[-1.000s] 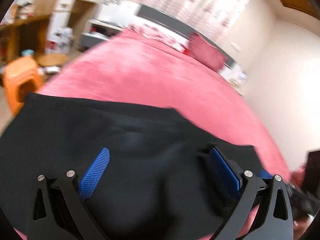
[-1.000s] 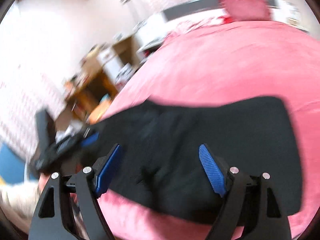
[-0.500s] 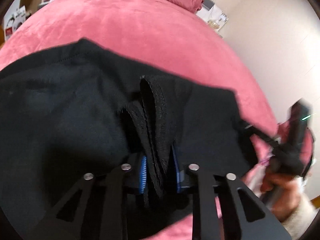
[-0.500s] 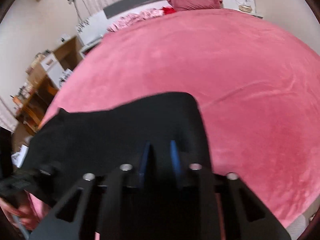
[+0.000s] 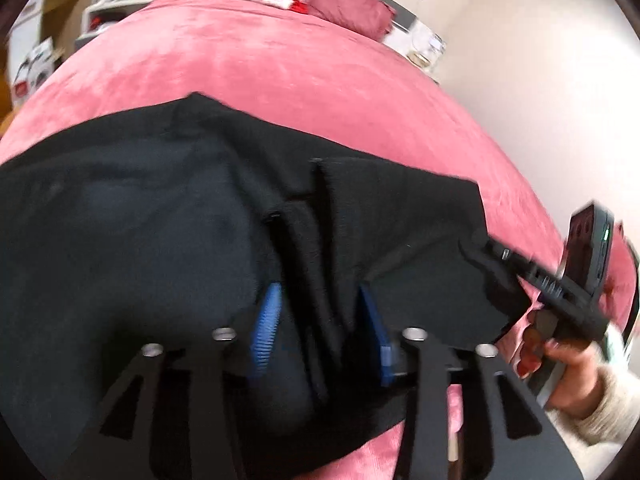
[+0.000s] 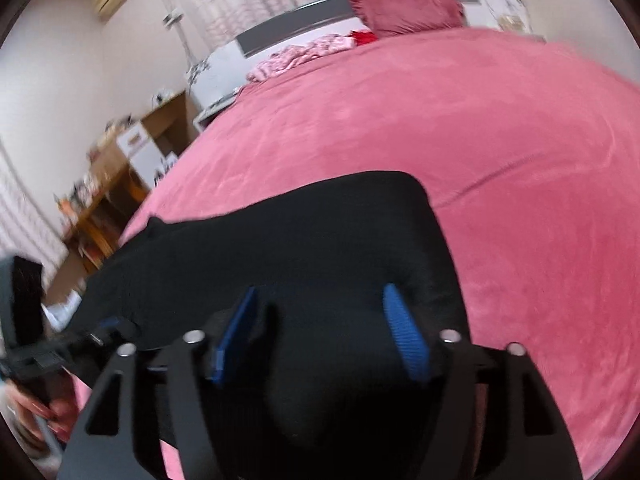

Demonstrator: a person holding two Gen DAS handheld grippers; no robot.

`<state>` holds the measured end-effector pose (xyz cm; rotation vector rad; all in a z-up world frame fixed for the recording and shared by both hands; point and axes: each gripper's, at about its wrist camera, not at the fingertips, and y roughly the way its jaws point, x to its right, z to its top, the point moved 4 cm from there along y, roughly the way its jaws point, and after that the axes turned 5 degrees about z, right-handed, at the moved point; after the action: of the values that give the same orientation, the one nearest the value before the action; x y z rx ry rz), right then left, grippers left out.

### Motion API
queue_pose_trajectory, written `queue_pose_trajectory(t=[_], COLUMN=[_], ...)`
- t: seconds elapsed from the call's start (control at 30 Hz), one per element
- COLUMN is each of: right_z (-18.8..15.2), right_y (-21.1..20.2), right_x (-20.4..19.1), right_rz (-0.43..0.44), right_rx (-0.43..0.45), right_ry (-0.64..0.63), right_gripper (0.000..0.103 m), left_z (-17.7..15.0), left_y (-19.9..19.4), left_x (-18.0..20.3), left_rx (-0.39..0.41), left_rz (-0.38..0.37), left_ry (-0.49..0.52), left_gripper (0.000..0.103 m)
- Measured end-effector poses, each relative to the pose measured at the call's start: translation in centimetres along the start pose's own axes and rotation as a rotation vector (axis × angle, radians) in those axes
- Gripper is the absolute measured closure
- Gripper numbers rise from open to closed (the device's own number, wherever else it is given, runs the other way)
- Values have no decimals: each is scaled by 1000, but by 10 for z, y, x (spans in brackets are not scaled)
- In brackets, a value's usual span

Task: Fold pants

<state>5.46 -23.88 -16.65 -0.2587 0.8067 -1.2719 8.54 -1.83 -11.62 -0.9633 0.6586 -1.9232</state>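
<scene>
On pink bed (image 6: 500, 160), black pants (image 6: 320, 240) lie folded.

One pants (image 5: 160, 240) (black), two grippers (image 5: 320, 316)

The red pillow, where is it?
The red pillow lies at the far end of the pink bed, against the grey headboard, upper right in the right wrist view, beyond the black pants.

Black pants (image 6: 312, 240) lie across near edge of pink bedspread (image 6: 500, 152); right gripper (image 6: 320, 320) above them, jaws just opened apart, blue pads (image 6: 404, 332) clear of cloth bulging between; left gripper (image 6: 80, 340) at pants' left end, hand (image 6: 32, 408) below; pink pillow (image 6: 408, 10) at headboard
</scene>
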Motion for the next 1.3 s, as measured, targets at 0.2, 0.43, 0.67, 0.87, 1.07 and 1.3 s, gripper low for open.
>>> queue_pose_trajectory(t=[0.2,0.43,0.67,0.87,1.07,1.3], right_z=[-6,-2,-7,-9,-9,-9], right_y=[23,36,38,40,41,40], right_x=[-20,-16,-19,-22,-22,-21], right_rz=[-94,-77,-97,-97,-97,-96], right_rx=[-36,-37,-11,-7,-7,-8], right_ry=[-178,-202,-258,-257,-257,-257], right_gripper=[13,4,2,2,2,2], left_z=[7,3,-16,-36,-39,-31], left_y=[-41,-115,-164,-140,-121,-123], left_x=[-52,-149,-244,-258,-232,-217], left_rx=[134,263,240,49,15,54], left_rz=[47,230,467,345,454,487], left_ry=[-227,-413,-548,-474,-316,-256], left_gripper=[18,11,11,24,63,84])
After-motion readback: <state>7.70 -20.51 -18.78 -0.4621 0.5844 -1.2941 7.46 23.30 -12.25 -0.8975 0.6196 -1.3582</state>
